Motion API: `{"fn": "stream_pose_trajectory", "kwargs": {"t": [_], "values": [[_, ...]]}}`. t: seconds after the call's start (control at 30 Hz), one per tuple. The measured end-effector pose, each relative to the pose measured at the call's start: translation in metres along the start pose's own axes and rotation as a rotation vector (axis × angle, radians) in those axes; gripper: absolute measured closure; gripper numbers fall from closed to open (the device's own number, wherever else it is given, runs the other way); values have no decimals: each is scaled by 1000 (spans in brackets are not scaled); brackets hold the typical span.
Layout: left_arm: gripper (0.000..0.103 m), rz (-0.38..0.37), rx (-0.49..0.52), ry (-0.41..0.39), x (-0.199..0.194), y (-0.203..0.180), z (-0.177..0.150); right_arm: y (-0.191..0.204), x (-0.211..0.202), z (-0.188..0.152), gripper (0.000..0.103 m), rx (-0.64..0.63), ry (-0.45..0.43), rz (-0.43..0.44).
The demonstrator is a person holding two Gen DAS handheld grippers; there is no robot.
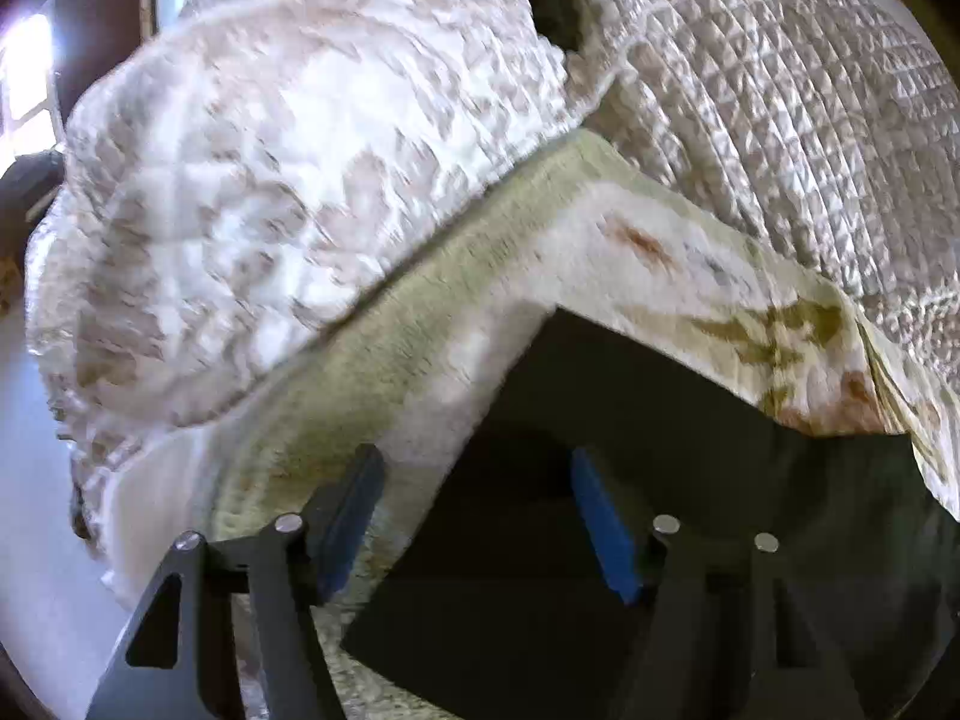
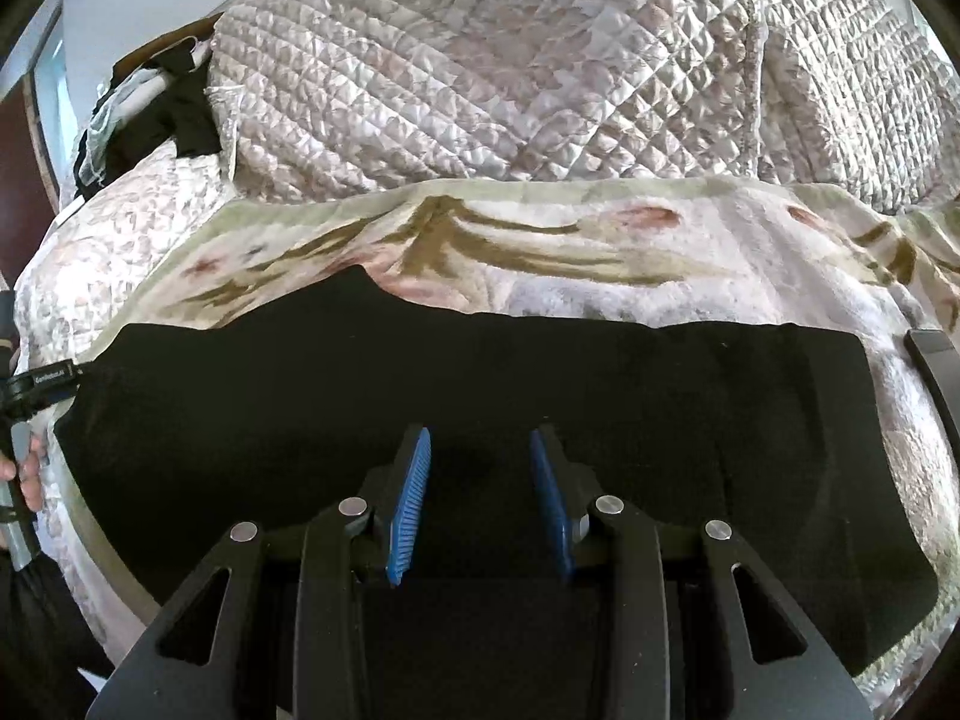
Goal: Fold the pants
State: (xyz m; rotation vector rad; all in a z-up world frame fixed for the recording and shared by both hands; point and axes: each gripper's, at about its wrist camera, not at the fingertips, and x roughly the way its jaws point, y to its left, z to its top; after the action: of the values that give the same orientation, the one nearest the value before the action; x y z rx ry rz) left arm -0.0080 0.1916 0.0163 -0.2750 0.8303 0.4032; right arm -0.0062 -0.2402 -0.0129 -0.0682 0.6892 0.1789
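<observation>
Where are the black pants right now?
The black pants lie flat on the flowery blanket on the bed, right in front of the open right claw, with the quilted cover bunched up behind them.

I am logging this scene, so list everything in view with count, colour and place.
pants: one, black, spread flat on the blanket in front of both grippers.
blanket: one, cream with olive and pink flower print, under the pants.
quilt: one, white and beige, padded, bunched up behind the blanket.
dark clothing: a small heap, black with some white, far left behind the quilt.
window: one, bright, far left edge of the left wrist view.
left gripper: one, black with blue pads, open, over the pants' edge.
right gripper: one, black with blue pads, open, over the pants.
hand: one, at the left edge, gripping a handle.
</observation>
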Motion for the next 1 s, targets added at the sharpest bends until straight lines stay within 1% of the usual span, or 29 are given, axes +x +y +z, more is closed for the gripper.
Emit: {"fn": "stream_pose_trajectory", "kwargs": {"t": [0.1, 0.17, 0.27, 0.33, 0.37, 0.4, 0.43, 0.5, 0.53, 0.6, 0.67, 0.77, 0.83, 0.9, 1.0], "values": [[33, -5, 42, -11, 0, -10, -2, 2, 2, 0, 68, 1, 8, 15], [35, -6, 69, -12, 3, -16, -3, 2, 4, -1, 68, 1, 18, 20], [51, 11, 114, -23, 2, -26, -2, 0, 5, -1, 68, 20, 24, 23], [77, 28, 141, -36, -2, -33, -3, -2, 4, -1, 68, 34, 22, 26], [83, 28, 150, -38, -3, -34, -2, -2, 4, -1, 68, 38, 21, 26], [94, 15, 149, -33, -3, -35, -2, -2, 3, -1, 68, 40, 20, 27], [95, -15, 141, -21, -4, -37, -1, -2, 2, -1, 68, 40, 17, 28], [95, -43, 139, -18, -8, -41, 0, -2, 0, 0, 68, 36, 8, 28], [95, -72, 135, -18, -12, -44, 1, -2, -2, 0, 68, 34, 3, 29], [95, -179, 104, -14, -24, -48, 2, -2, -4, 0, 68, 36, -4, 30], [95, -261, 94, -20, -35, -56, 4, -2, -7, 1, 68, 38, -11, 31], [95, -418, 76, -1, -51, -76, 5, -4, -10, 1, 68, 44, -21, 38], [95, -488, 85, 7, -58, -94, 4, -4, -12, 2, 68, 43, -27, 41], [95, -570, 96, 38, -60, -118, 1, -6, -15, 2, 68, 43, -33, 42], [95, -647, 130, 95, -60, -154, -12, -11, -19, 2, 68, 60, -42, 45]]}}
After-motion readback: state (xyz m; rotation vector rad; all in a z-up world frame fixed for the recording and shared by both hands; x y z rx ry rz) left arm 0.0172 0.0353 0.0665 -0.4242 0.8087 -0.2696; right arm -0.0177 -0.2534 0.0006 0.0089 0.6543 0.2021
